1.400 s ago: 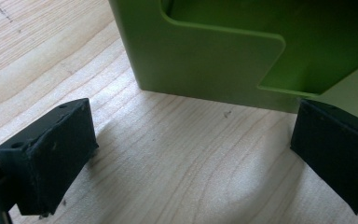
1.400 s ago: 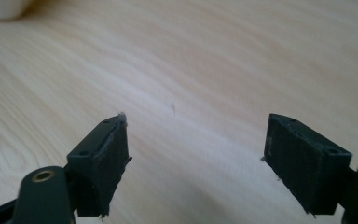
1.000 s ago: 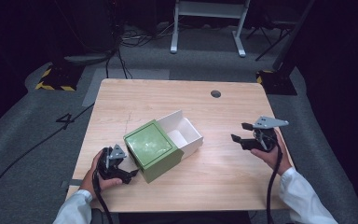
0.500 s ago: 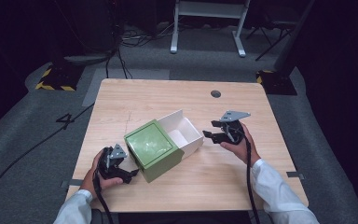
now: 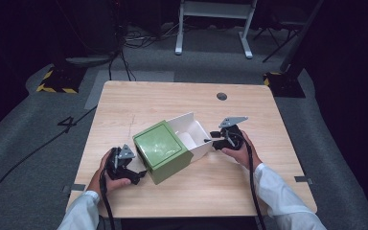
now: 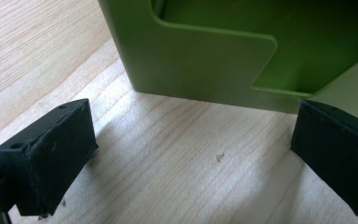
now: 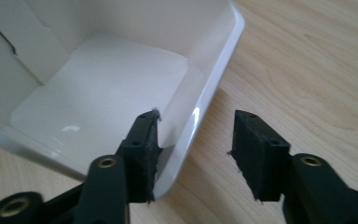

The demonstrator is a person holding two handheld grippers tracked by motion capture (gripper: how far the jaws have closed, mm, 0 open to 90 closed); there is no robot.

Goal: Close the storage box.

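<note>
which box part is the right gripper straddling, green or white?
The white tray: the right gripper has one jaw inside its rim and one outside. The green sleeve sits by the left gripper.

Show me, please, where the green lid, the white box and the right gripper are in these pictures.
green lid (image 5: 159, 143), high view, on its flat top face.
white box (image 7: 98, 88), right gripper view, on its inner floor.
right gripper (image 7: 196, 140), right gripper view, midway between its fingertips, astride the box wall.
</note>
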